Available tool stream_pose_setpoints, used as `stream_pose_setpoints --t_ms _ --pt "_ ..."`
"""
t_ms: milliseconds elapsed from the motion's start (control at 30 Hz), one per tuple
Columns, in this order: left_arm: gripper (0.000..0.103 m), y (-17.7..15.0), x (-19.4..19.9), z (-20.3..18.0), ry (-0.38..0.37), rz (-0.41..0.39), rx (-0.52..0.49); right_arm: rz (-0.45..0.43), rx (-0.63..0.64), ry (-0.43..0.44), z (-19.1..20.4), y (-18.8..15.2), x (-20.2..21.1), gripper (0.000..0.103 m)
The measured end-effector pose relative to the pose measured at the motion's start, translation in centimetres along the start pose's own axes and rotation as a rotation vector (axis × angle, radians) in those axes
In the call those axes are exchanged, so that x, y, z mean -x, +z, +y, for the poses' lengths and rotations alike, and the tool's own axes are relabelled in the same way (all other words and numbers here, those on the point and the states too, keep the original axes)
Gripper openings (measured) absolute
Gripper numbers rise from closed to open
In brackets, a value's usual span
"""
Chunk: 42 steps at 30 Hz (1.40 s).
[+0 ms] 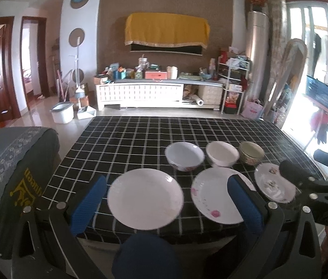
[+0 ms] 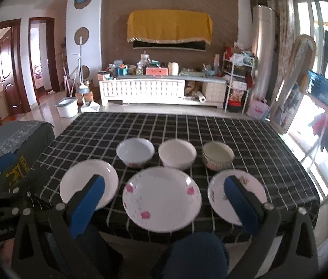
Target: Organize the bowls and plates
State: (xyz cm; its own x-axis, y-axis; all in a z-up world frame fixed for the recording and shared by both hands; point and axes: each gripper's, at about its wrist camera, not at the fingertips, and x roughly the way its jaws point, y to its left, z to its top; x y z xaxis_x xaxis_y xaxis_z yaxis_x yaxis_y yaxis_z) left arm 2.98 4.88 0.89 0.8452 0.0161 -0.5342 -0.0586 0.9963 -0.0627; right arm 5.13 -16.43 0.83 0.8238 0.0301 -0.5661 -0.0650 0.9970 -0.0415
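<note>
Plates, three, in a row along the near edge of the checked tablecloth [image 2: 245,134]: plain white plate [image 1: 145,197] between the spread fingers of the left gripper [image 1: 166,200]; pink-flowered plate [image 2: 161,198] between the spread fingers of the right gripper [image 2: 164,200]; small flowered plate [image 2: 237,196] at the right end. Neither gripper holds anything.
Bowls, three, empty, in a row just behind: white bowl with flowered base [image 2: 135,151], plain white bowl [image 2: 177,154], patterned bowl [image 2: 217,155].
Covered chair [image 1: 12,162], left of the table.
</note>
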Motion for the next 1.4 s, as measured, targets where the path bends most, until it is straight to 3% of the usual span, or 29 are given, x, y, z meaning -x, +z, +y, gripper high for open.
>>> stream_pose_setpoints --t_ms 200,400,800,1067,1100,1133,1200,1400 --pt "0.103 1.6 -2.6 5.3 0.002 0.07 0.128 0.023 0.04 0.046 2.7 2.4 -3.1 0.103" --pt "0.103 1.6 -5.0 8.7 0.041 0.119 0.138 0.084 0.086 0.122 5.7 3.6 -7.2 0.103" --pt "0.103 -0.5 -12.1 13.2 0.126 0.295 0.199 0.256 0.133 0.247 9.3 2.3 -15.1 0.103" --pt "0.103 -2.1 -16.5 14.8 0.1 0.403 0.234 0.337 0.158 0.259 10.2 1.0 -19.9 0.103" --pt "0.096 -2.3 -17.0 14.9 0.097 0.414 0.24 0.349 0.162 0.266 10.3 0.7 -20.4 0.103" --pt "0.078 -2.5 -17.6 15.1 0.1 0.429 0.246 0.356 0.167 0.269 10.4 0.6 -21.0 0.102" --pt "0.061 -3.0 -18.7 15.3 0.102 0.48 0.258 0.376 0.165 0.275 10.5 0.2 -21.8 0.091" --pt "0.059 -4.5 -20.3 15.0 0.059 0.537 0.256 0.446 0.147 0.302 10.1 -1.1 -23.8 0.071"
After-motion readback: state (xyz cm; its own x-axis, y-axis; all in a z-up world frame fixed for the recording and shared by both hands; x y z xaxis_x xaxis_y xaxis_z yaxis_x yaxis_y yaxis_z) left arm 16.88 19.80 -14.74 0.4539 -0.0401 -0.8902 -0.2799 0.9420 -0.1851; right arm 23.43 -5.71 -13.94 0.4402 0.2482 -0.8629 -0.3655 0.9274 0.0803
